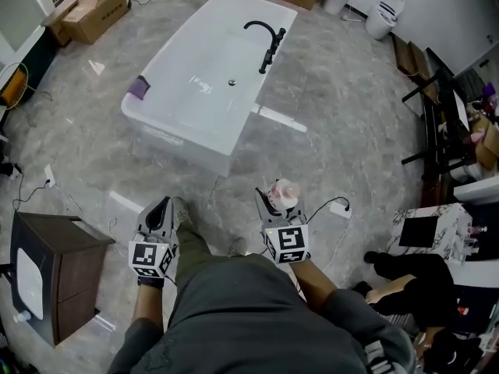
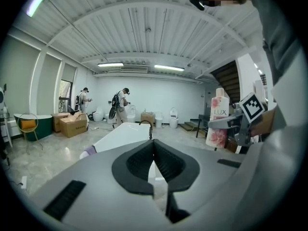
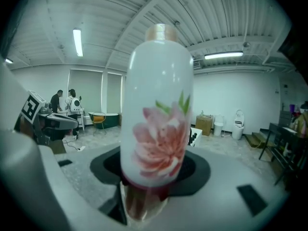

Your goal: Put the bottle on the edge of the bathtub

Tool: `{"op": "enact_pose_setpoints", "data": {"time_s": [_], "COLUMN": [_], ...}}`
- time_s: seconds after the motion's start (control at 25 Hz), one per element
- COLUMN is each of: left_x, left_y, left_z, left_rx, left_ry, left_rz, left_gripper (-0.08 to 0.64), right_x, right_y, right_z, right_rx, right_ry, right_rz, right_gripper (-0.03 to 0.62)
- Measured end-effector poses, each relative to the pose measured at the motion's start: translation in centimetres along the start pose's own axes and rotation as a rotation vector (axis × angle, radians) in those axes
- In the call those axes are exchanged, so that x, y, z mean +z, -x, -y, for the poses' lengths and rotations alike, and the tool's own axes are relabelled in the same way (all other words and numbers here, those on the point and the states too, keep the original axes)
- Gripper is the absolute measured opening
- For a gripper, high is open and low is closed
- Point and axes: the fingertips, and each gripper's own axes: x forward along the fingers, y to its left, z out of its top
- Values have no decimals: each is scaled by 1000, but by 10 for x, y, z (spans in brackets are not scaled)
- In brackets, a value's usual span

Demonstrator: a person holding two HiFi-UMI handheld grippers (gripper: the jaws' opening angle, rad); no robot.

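Note:
A white bottle point(image 1: 284, 192) with a pink flower print stands upright in my right gripper point(image 1: 274, 201), whose jaws are shut on its lower body. In the right gripper view the bottle point(image 3: 158, 114) fills the middle and hides what lies ahead. It also shows in the left gripper view, where the bottle point(image 2: 217, 117) stands at the right. My left gripper point(image 1: 161, 213) is held level beside it, shut and empty, its pads point(image 2: 144, 160) meeting. The white bathtub point(image 1: 257, 92) stands on the floor ahead of both grippers, with a black faucet point(image 1: 267, 39) on its right rim.
A purple object point(image 1: 138, 87) sits on the tub's left rim. A dark wooden cabinet point(image 1: 58, 275) stands at the lower left and cardboard boxes point(image 1: 97, 10) at the far left. A white power strip point(image 1: 339, 206) and its cable lie on the floor right of my right gripper. A seated person point(image 1: 413, 279) is at the right.

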Motion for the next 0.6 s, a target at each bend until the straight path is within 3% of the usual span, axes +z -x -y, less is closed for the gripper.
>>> {"op": "enact_pose_setpoints", "data": {"time_s": [0.28, 0.6], "left_x": [12, 37], "left_y": [-56, -128], "left_z": [-43, -117], "left_rx": [-64, -173], "left_ry": [1, -22], "left_rz": [5, -18], "left_gripper": [2, 2], "right_x": [12, 31], "right_y": [-53, -130], "right_z": [1, 7], "right_rx": [-56, -185], "right_ry": [-7, -26], "right_rz": [-18, -42], "right_gripper": [229, 229]}}
